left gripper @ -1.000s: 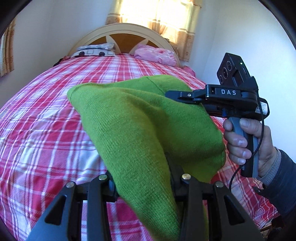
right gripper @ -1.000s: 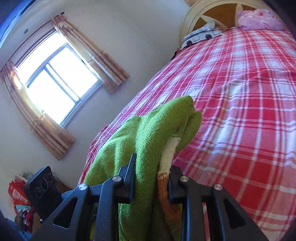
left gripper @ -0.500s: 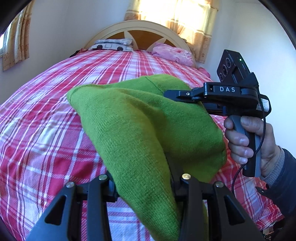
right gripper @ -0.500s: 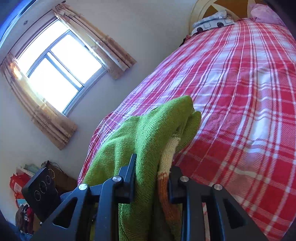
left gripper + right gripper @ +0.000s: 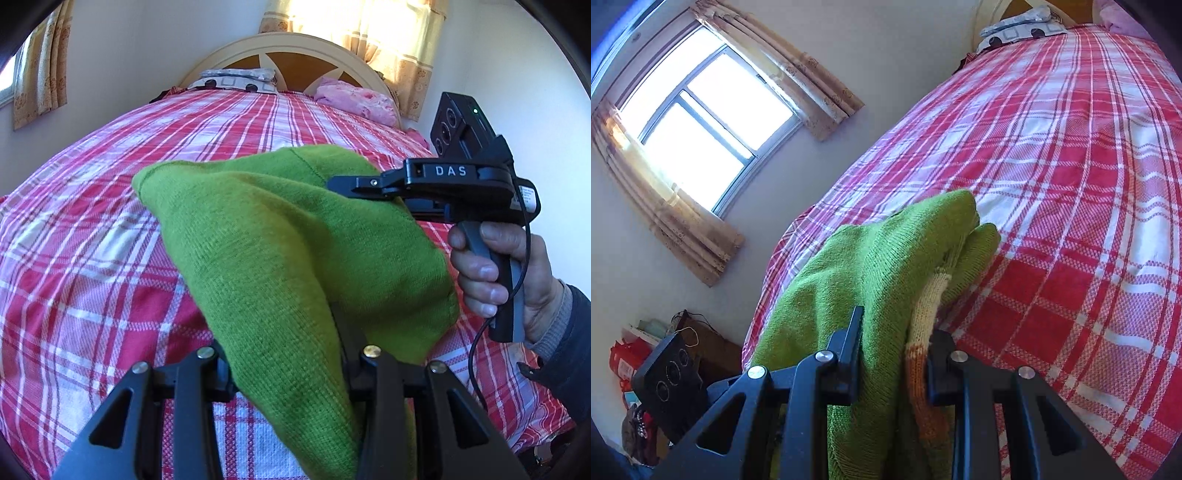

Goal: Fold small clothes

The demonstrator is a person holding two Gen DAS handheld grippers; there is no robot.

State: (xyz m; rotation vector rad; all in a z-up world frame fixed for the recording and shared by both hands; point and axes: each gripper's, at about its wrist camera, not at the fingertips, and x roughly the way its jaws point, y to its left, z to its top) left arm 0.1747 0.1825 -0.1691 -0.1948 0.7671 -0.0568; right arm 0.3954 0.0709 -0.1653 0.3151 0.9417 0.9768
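Green knit, soft and floppy: the small sweater (image 5: pixel 280 258) hangs in the air above the plaid bedspread (image 5: pixel 92 258), slung between my two grippers. My left gripper (image 5: pixel 286 373) has its jaws part closed, pinching a bunched edge; my right gripper (image 5: pixel 894 354) is clamped narrower on a thick fold showing cream and orange stripes. It looks light and limp, so it will sag and drape. I judge hems and seams the best holds, since loose knit stretches.
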